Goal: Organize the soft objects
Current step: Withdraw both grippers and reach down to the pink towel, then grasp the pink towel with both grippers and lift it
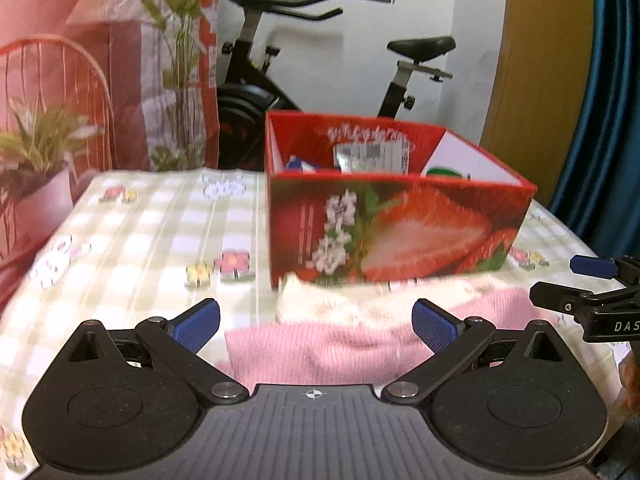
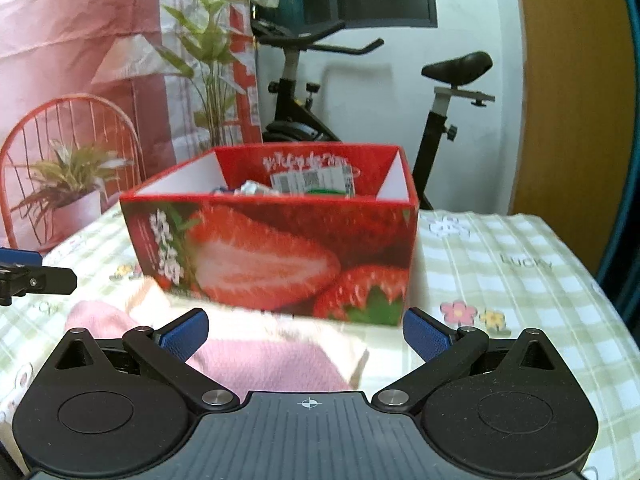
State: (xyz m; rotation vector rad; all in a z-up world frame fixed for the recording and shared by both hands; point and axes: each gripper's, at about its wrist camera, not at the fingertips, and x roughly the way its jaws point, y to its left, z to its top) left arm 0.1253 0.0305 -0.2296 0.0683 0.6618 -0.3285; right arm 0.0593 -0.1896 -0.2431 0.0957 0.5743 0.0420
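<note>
Left gripper: jaws spread wide, empty, above a pink-and-cream knitted cloth lying on the table. Right gripper: jaws likewise wide, nothing held, the same cloth at its 9 o'clock side. Strawberry-print box stands at 12 o'clock, just beyond the cloth, holding packets. Exercise bike behind.

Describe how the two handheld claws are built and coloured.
Both the left claw and the right claw have matte black linkage arms with silver pivot pins, blue textured pads, and a grey ribbed base bearing a small crosshair mark. White lettering reading "DAS" shows on the right claw's side.
</note>
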